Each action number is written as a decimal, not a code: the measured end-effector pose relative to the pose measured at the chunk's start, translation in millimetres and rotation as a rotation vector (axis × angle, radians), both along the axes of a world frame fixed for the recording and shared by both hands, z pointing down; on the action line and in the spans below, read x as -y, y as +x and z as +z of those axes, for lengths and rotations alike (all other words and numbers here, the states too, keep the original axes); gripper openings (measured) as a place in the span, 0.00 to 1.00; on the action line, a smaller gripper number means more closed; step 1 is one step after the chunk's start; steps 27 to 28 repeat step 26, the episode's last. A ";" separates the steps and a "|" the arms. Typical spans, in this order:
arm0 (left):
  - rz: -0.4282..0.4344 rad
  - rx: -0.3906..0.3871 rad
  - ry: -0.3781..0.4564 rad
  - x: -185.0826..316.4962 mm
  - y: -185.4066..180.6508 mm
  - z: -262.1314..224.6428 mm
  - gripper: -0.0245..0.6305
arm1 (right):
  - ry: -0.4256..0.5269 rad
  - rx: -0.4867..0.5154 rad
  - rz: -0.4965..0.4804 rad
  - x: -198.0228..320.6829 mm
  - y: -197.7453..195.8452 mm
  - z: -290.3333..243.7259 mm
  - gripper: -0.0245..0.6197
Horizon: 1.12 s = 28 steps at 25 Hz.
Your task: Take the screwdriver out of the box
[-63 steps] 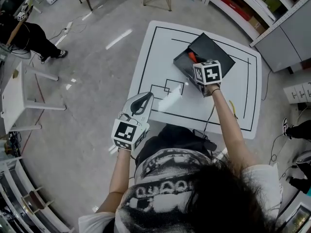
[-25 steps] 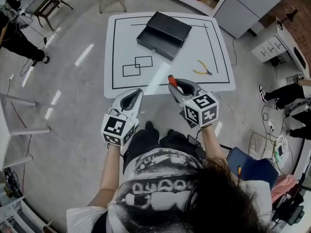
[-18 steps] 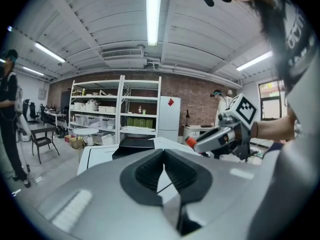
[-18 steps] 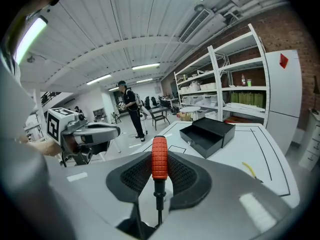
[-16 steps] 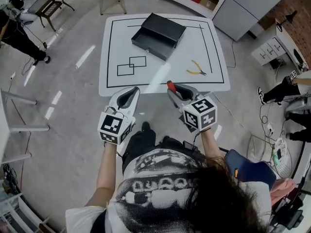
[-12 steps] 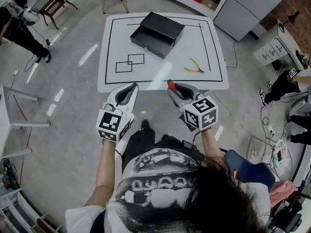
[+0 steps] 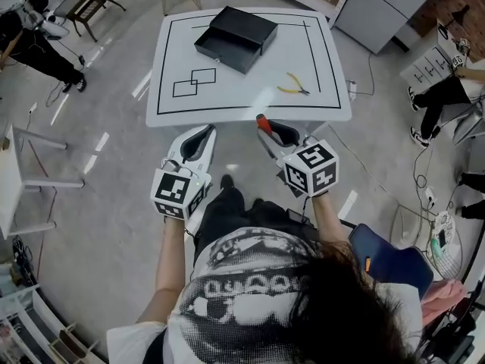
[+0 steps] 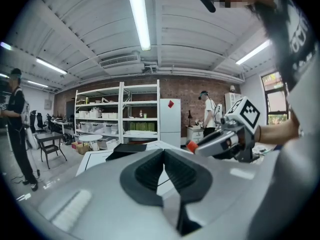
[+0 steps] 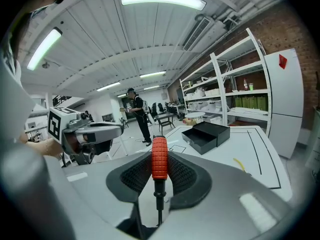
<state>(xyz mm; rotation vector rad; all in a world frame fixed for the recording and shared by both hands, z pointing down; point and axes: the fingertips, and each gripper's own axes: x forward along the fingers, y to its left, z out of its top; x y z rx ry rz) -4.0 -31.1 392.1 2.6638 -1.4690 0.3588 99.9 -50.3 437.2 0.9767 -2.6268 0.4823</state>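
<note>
The red-handled screwdriver (image 7: pixel 261 120) (image 9: pixel 159 159) sits upright between the pads of my right gripper (image 7: pixel 270 130) (image 9: pixel 160 173), which is shut on it, handle outward. This gripper hovers just off the near edge of the white table (image 7: pixel 322 105). The black box (image 7: pixel 235 29) (image 9: pixel 206 134) lies open at the table's far side, well away from both grippers. My left gripper (image 7: pixel 198 139) (image 8: pixel 163 170) is level with the right one, to its left, off the table edge. Its jaws are together with nothing between them.
Yellow-handled pliers (image 7: pixel 292 89) (image 9: pixel 239 165) lie on the table right of centre. Black outlines are marked on the tabletop. People stand at the room's left (image 7: pixel 38 48) and right (image 7: pixel 443 93). Shelving and a white cabinet line the far wall. A blue pad (image 7: pixel 386 260) lies on the floor at my right.
The view has drawn back from the table. Both grippers have come back past its near edge, and the right one still carries the screwdriver, lifted out of the box earlier.
</note>
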 end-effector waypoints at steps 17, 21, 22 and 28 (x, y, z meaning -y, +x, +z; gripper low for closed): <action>-0.054 -0.008 0.015 -56.7 26.3 6.3 0.04 | 0.016 0.005 -0.037 -48.5 24.1 5.8 0.19; -0.056 -0.007 0.020 -61.3 26.8 6.3 0.04 | 0.020 0.001 -0.045 -52.2 22.5 5.6 0.19; -0.055 -0.005 0.019 -62.2 26.9 6.9 0.04 | 0.020 0.000 -0.047 -53.1 22.2 6.0 0.19; -0.053 -0.002 0.013 -66.7 27.0 10.2 0.04 | 0.012 -0.002 -0.051 -58.0 21.8 9.6 0.19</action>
